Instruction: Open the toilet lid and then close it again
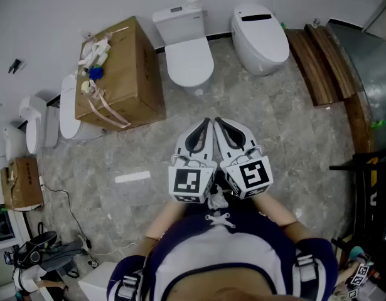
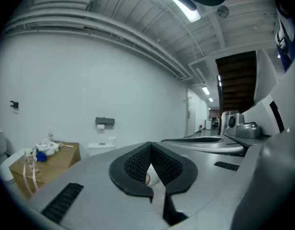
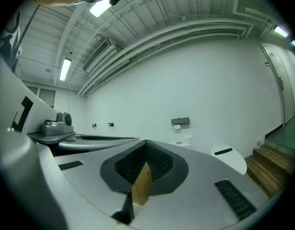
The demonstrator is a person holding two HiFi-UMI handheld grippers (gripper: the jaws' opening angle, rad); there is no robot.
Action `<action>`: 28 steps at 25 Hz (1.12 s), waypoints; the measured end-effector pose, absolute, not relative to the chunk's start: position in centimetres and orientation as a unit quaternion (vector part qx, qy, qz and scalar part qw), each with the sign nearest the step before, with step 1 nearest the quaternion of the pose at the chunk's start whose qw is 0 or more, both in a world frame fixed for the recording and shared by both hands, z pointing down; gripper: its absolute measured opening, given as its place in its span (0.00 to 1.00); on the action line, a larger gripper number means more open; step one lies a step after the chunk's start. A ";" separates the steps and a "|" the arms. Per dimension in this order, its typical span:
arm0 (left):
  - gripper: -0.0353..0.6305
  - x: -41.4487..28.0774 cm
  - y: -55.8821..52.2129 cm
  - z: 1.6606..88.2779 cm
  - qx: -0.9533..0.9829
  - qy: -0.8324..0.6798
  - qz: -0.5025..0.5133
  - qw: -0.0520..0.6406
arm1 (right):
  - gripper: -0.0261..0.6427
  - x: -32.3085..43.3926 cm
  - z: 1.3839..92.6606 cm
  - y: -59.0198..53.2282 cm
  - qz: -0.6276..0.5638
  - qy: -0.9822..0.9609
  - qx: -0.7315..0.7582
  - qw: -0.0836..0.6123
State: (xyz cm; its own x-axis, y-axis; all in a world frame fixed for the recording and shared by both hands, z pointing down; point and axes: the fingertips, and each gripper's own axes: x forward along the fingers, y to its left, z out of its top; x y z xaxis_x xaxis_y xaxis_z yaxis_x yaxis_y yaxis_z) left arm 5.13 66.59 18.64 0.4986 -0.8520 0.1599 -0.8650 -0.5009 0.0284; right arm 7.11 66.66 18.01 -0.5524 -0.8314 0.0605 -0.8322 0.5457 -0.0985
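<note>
Both claws are clenched and carry nothing. The left claw [image 1: 204,127] and the right claw [image 1: 221,125] are held side by side against the person's chest, tips touching and pointing forward at about level. This looks like a ready stance before any reach, and nothing is within touch of either one.

The toilet [image 1: 188,74] that best fits the task stands straight ahead of the claws and well apart from them, across open floor [image 1: 293,137]. Its lid [image 1: 189,56] lies flat down on the bowl, so the opening step is not yet done. Its tank [image 1: 179,21] sits at the far side against the wall, which puts the hinge away from the claws and the lid's free front edge nearest them. That edge is the likely place to get a tip under.

A second toilet [image 1: 260,36], rounder and also shut, is ahead and to the right of the right claw. A cardboard box [image 1: 120,68] is ahead and to the left of the left claw. In each gripper view the small gap behind the shut tips shows only distant background, not a held thing
</note>
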 end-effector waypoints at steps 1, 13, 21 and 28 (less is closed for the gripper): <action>0.06 5.4 66.4 19.1 0.861 -0.501 0.064 0.058 | 0.05 7.4 18.5 66.5 0.060 -0.880 0.472 0.009; 0.06 6.2 64.0 24.7 0.848 -0.502 0.115 0.126 | 0.05 8.0 24.1 63.9 0.129 -0.890 0.436 0.039; 0.06 3.3 55.8 28.6 0.850 -0.484 0.113 0.176 | 0.05 5.0 28.0 55.6 0.152 -0.888 0.428 0.073; 0.06 -1.1 41.1 33.3 0.841 -0.467 0.134 0.239 | 0.05 0.5 33.5 40.6 0.215 -0.875 0.415 0.128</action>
State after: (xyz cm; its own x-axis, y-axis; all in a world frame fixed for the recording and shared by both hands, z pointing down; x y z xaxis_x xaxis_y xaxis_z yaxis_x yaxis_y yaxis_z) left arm -1.11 41.10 33.33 0.5283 -0.7208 0.4488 -0.8491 -0.4500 0.2768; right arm 0.48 40.58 33.49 -0.6225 -0.6709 0.4029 -0.7813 0.5629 -0.2696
